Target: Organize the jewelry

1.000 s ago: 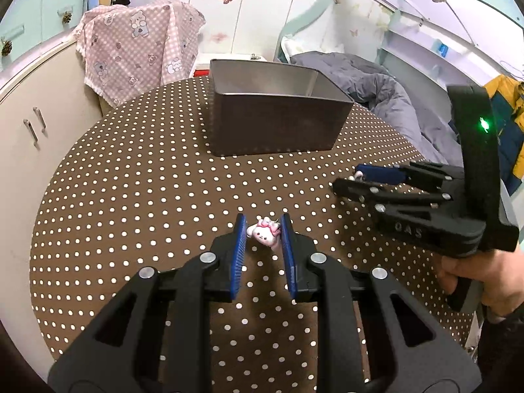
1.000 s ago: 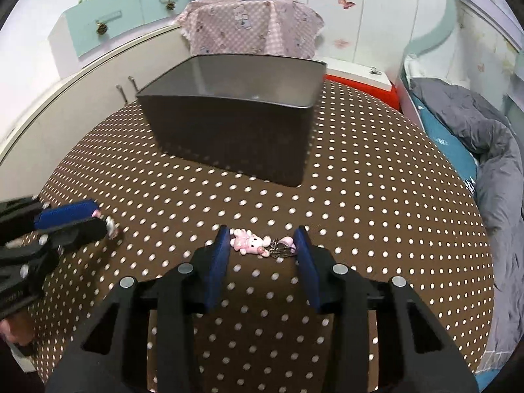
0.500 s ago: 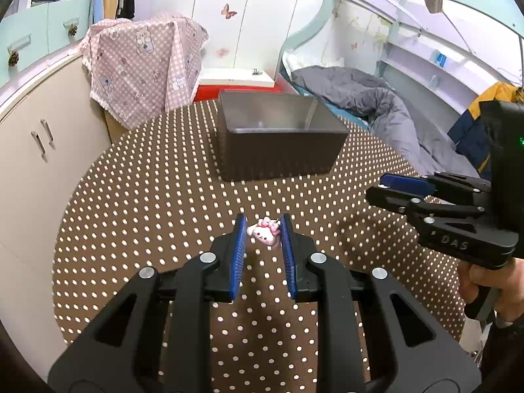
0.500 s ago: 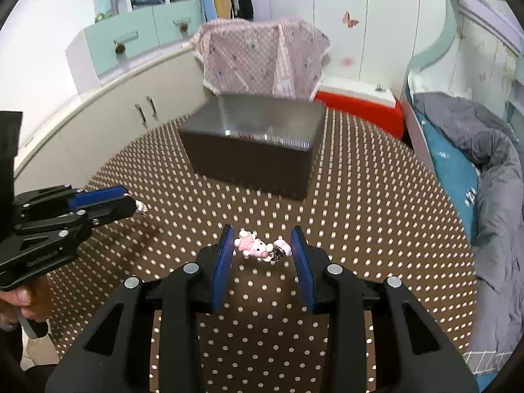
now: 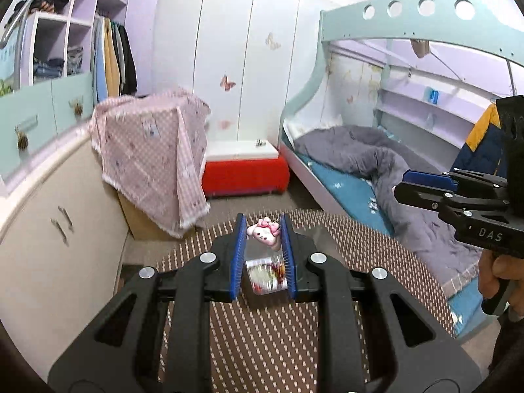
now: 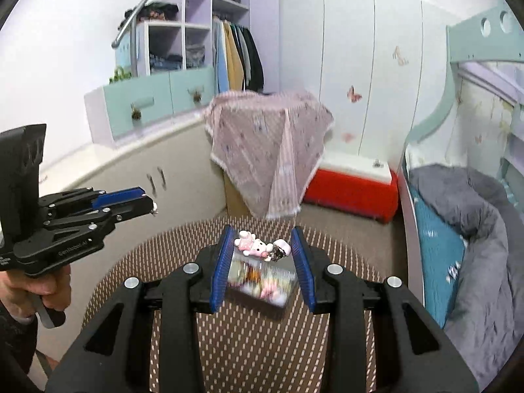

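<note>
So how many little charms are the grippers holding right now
2. One pink-bowed white cat charm sits between the left gripper fingers; one pink charm with a keyring sits between the right gripper fingers. More may lie in the blurred box below.

My left fingers (image 5: 236, 239) hold a cat charm (image 5: 263, 233) between them, above the box (image 5: 265, 276), which sits on the worktop (image 5: 268, 337) below. My right fingers (image 6: 225, 255) hold a second charm (image 6: 253, 247) with a small clasp to its right, also above the box (image 6: 262, 290). My right gripper (image 5: 401, 186) shows at the right of the left view; my left gripper (image 6: 149, 201) at the left of the right view. Beyond the worktop stands a cloth-draped stand (image 5: 154, 154), a low chest (image 5: 244, 167) to its right, the bed (image 5: 370, 170) further right, cabinets (image 5: 52, 203) along the left.
</note>
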Action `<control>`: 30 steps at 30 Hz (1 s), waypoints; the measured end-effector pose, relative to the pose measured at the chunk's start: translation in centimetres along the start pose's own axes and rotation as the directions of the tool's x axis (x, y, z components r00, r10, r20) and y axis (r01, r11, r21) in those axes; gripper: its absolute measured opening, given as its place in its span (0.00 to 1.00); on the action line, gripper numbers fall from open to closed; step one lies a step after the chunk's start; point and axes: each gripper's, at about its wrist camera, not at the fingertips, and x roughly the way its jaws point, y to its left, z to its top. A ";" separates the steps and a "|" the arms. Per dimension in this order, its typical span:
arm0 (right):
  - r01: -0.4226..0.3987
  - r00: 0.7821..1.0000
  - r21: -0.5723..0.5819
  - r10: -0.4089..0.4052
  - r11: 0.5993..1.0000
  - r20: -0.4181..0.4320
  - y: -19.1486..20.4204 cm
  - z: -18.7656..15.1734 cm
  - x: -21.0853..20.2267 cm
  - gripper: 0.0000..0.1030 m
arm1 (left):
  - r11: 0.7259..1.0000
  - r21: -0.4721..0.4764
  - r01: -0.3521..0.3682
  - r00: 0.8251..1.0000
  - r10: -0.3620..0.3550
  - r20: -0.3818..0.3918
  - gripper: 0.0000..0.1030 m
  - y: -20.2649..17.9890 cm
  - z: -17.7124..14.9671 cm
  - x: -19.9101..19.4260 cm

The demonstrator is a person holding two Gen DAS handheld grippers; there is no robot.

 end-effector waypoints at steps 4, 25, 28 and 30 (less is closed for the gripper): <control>-0.029 1.000 0.032 0.029 0.999 0.007 -1.0 1.9 1.0 0.33 | 1.000 -0.009 0.029 1.000 -0.029 0.006 0.21 0.0 2.4 0.9; -0.020 0.996 0.322 0.046 0.947 -0.073 -6.0 1.8 6.3 0.92 | 0.998 -0.055 -0.038 0.995 0.033 -0.090 0.90 1.0 3.5 6.8; -0.002 0.997 0.325 0.026 0.946 -0.069 -6.2 1.9 5.5 0.92 | 0.994 -0.074 -0.080 0.994 0.074 -0.078 0.91 1.6 3.7 5.8; 0.015 0.998 0.323 0.008 0.946 -0.069 -6.1 1.8 4.7 0.92 | 0.992 -0.074 -0.105 0.993 0.101 -0.063 0.93 1.4 3.7 4.8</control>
